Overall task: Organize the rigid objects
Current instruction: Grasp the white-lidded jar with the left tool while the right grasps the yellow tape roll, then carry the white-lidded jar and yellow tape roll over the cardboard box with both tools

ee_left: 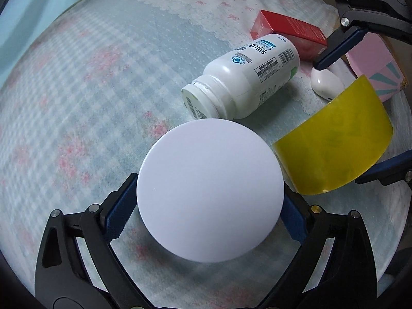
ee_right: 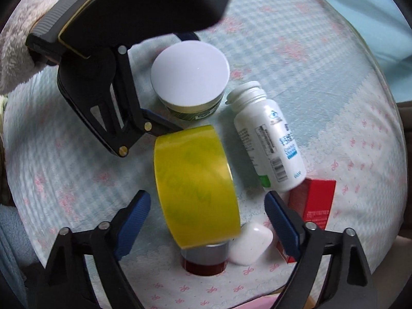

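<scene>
A round jar with a white lid (ee_left: 209,190) (ee_right: 190,76) stands on the checked cloth. My left gripper (ee_left: 206,213) (ee_right: 170,82) has its jaws wide around the jar, blue pads at its sides; whether they press it is unclear. A yellow tape roll (ee_left: 334,144) (ee_right: 195,185) stands on edge, between the wide-open fingers of my right gripper (ee_right: 207,206) (ee_left: 355,103) without touching them. A white pill bottle (ee_left: 244,79) (ee_right: 267,139) lies on its side. A red box (ee_left: 288,33) (ee_right: 315,206) and a white earbud case (ee_left: 325,82) (ee_right: 251,244) lie beside it.
A pink box (ee_left: 373,59) sits at the far right edge. A red and silver cap (ee_right: 204,258) shows under the tape roll. The bed's pink-patterned cloth (ee_left: 90,103) spreads to the left. A furry sleeve (ee_right: 18,51) is at top left.
</scene>
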